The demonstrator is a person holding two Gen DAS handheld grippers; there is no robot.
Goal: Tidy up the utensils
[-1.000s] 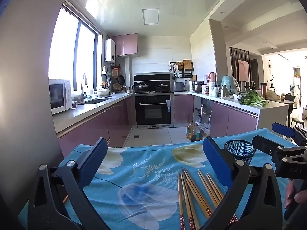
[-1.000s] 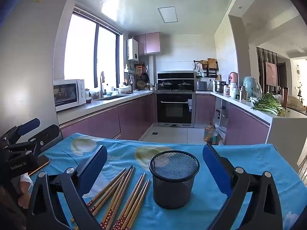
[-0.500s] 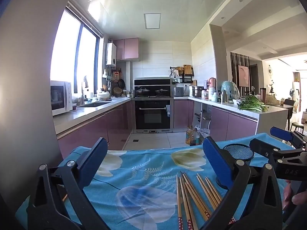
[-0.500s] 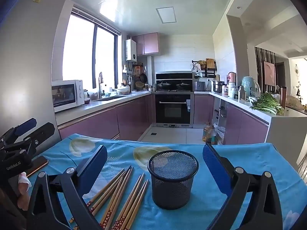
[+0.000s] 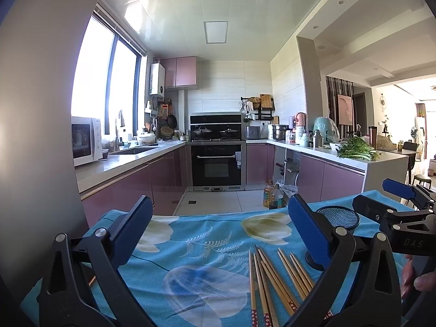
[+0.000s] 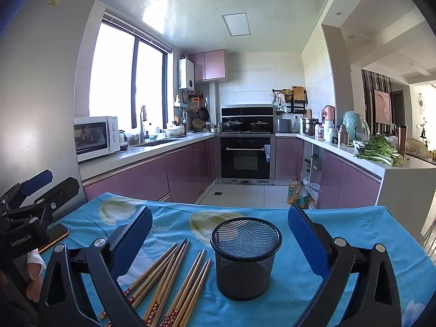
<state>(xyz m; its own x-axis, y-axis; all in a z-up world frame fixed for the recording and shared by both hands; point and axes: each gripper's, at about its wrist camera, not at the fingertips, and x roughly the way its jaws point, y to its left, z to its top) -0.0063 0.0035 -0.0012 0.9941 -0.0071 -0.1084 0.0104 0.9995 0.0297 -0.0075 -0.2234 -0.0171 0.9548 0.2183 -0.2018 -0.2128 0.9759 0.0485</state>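
I have tipped my left hand-held gripper [image 5: 218, 234] upward, so the chopsticks [image 5: 275, 280] and the mesh cup [image 5: 338, 218] sit lower in its view and more ceiling shows; my right hand-held gripper [image 6: 219, 241] has lifted a touch, and the mesh cup now lies slightly lower between its blue pads [image 6: 305, 242]

Both wrist views low over table, facing kitchen, sharing chopsticks [image 5: 269, 278] and mesh cup [image 6: 245, 256]

Wooden chopsticks [image 6: 174, 280] with red patterned ends lie flat in a loose fan on the blue cloth. Just right of them a black mesh cup [image 6: 245, 256] stands upright, empty.
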